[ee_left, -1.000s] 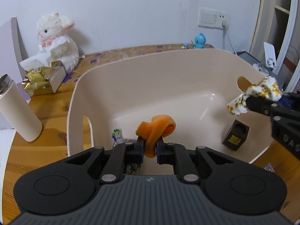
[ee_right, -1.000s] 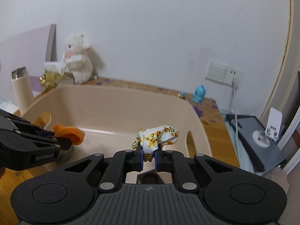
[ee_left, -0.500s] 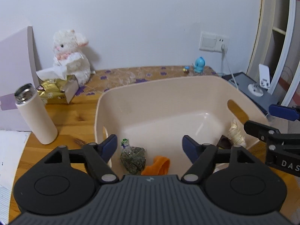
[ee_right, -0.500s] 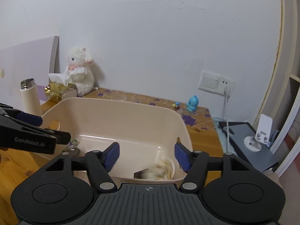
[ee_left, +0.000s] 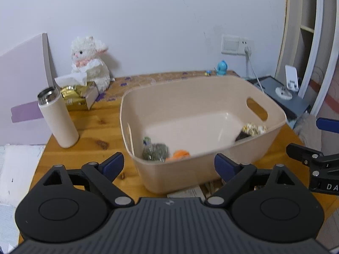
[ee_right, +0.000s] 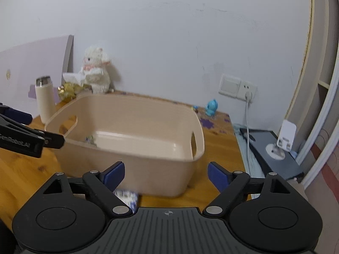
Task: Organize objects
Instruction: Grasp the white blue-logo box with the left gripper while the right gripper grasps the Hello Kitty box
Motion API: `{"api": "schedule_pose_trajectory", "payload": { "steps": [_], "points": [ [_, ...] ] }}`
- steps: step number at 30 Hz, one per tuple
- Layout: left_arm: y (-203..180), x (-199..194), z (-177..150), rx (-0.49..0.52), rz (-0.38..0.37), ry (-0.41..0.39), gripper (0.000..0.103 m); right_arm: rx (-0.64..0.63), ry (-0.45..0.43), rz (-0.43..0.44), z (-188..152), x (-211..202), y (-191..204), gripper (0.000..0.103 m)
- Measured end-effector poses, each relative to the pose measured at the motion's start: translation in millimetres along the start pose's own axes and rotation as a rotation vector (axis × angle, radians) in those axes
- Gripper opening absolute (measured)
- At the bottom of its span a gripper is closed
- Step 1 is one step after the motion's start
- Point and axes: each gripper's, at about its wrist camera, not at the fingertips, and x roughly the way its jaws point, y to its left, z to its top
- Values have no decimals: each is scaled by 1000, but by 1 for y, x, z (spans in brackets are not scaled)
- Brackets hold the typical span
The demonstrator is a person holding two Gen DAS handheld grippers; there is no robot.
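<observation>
A beige plastic bin (ee_left: 203, 169) with cut-out handles sits in the middle of the wooden worktop (ee_left: 95, 127). Inside it, against the near wall, lie a greenish bundle (ee_left: 155, 151) and an orange soft item (ee_left: 180, 154) just beside it; in the bin's right corner a floral cloth (ee_left: 253, 128) rests on a dark box (ee_left: 242, 135) (only a corner of the box shows).

The left gripper (ee_left: 168, 165) hangs in front of the bin's near wall with its blue-padded fingers spread wide and nothing between them. The right gripper (ee_right: 166, 172) is likewise spread and empty, held off the bin's right end near the worktop's right edge.

Toward the worktop's left edge stands a cream flask (ee_left: 58, 120) with a metal cap. Behind it, near the far-left corner, a gold tissue box (ee_left: 79, 97) sits against a white plush toy (ee_left: 89, 61). A small blue figurine (ee_left: 221, 67) stands at the far edge below the wall socket (ee_left: 237, 45).
</observation>
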Motion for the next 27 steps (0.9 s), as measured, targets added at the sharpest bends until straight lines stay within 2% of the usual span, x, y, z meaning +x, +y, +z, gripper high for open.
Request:
{"api": "schedule_pose_trajectory", "payload": {
  "steps": [11, 19, 23, 27],
  "points": [
    [-9, 19, -43, -15, -38, 112, 93, 41, 143, -18, -48, 17, -14, 88],
    [-10, 50, -57, -47, -45, 177, 93, 41, 210, -6, -66, 41, -10, 88],
    [-9, 67, -63, -68, -23, 190, 93, 40, 239, 4, -72, 56, -8, 88],
    [-9, 82, -65, -96, -34, 204, 93, 43, 264, 2, -78, 72, -8, 88]
  ]
}}
